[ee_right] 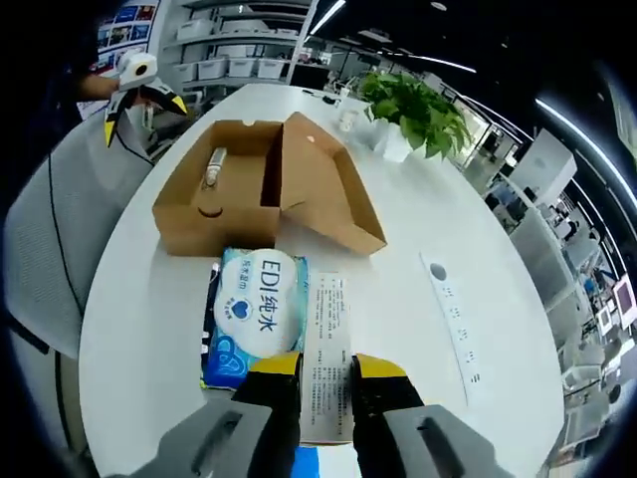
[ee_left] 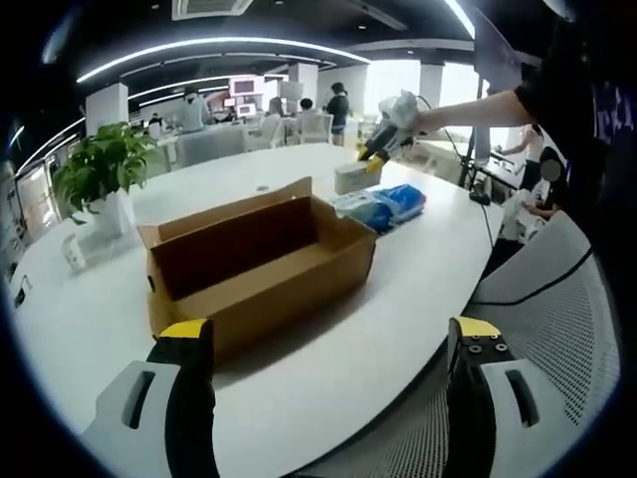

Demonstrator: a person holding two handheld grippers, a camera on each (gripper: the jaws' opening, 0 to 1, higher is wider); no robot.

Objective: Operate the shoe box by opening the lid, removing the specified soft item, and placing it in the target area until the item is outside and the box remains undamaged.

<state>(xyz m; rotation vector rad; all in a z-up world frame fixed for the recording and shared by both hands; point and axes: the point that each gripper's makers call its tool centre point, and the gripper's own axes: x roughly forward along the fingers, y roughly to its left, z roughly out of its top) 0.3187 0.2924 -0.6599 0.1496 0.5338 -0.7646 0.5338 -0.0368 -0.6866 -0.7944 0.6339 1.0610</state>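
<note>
Jaws of the left gripper (ee_left: 333, 363) stand wide apart, holding nothing — before them the open box (ee_left: 261, 265). Right gripper (ee_right: 324, 376) is narrowly parted around a leaflet (ee_right: 326, 344), just beside the wipes (ee_right: 255, 315) — outside the box.

"EDI 纯水" – wipes pkg (ee_right: 254, 314) (blue)

The left tongs (ee_left: 328, 349) stood wide open, yellow-tipped jaws far apart, held low at the near edge. The right tongs (ee_right: 325, 366) had their jaws drawn close, a narrow gap between the tips. In the left gripper view the right tongs hung out at the end of the person's outstretched arm (ee_left: 478, 108), raised and pointing downward.
</note>
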